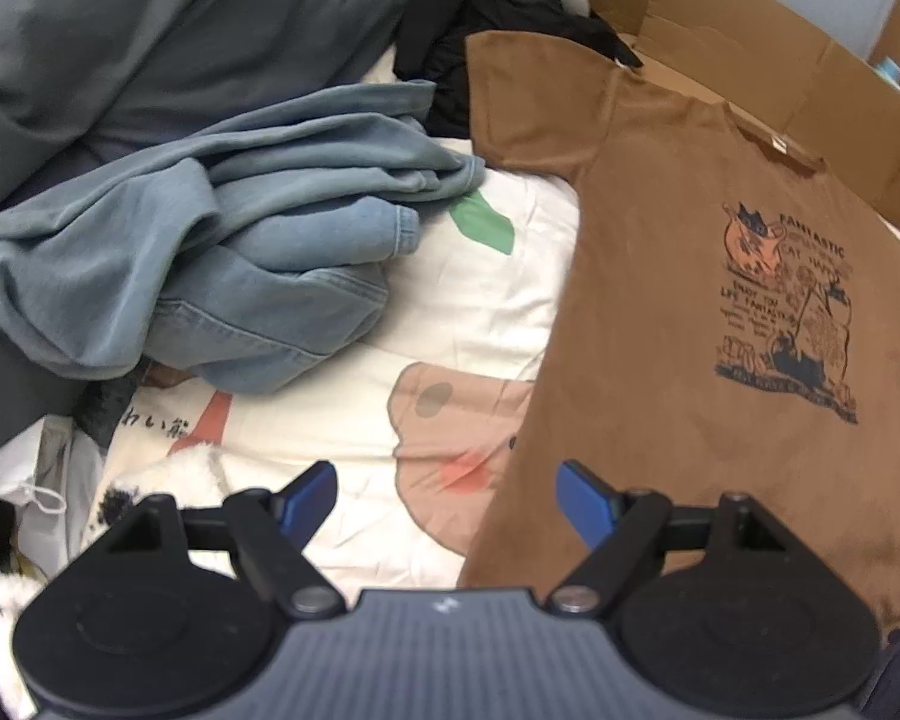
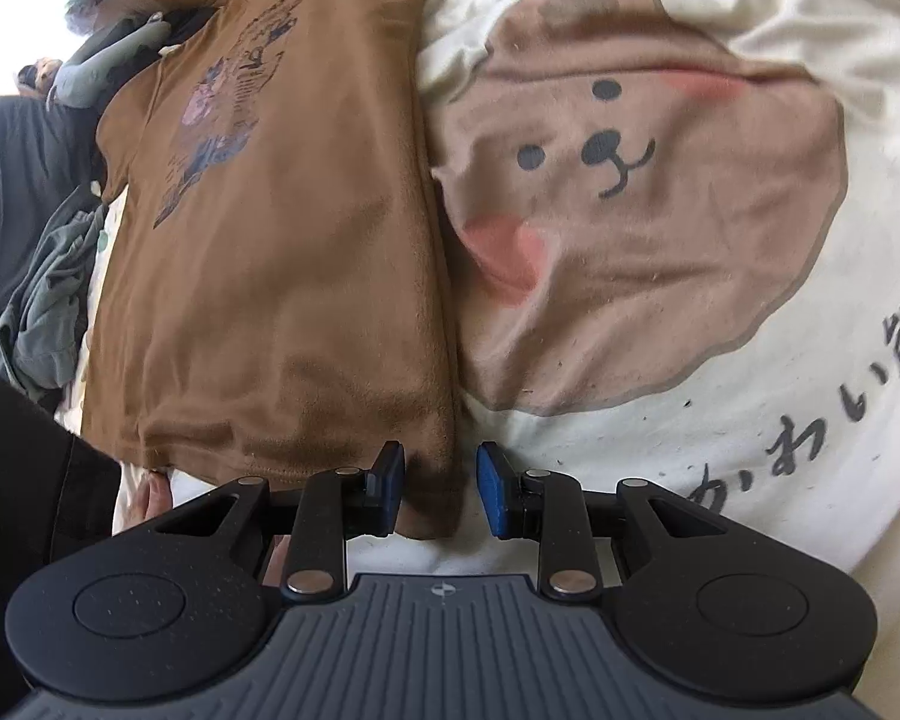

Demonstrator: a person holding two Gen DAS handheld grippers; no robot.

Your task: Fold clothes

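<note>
Brown cotton sits between my right tongs (image 2: 441,489): the hem corner of the brown T-shirt (image 2: 282,252) lies in the narrowed gap, pads not yet pressing, so I judge I'm at the grasp before a fold. My left tongs (image 1: 447,501) hang wide apart and empty over the shirt's side edge, which next needs pinching. The shirt lies flat on the bear-print bedspread (image 2: 660,192).

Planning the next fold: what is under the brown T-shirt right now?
The brown T-shirt lies flat on the cream bear-print bedcover, its collar end over the cardboard box. Whatever lies beneath its middle is covered and cannot be seen.
</note>
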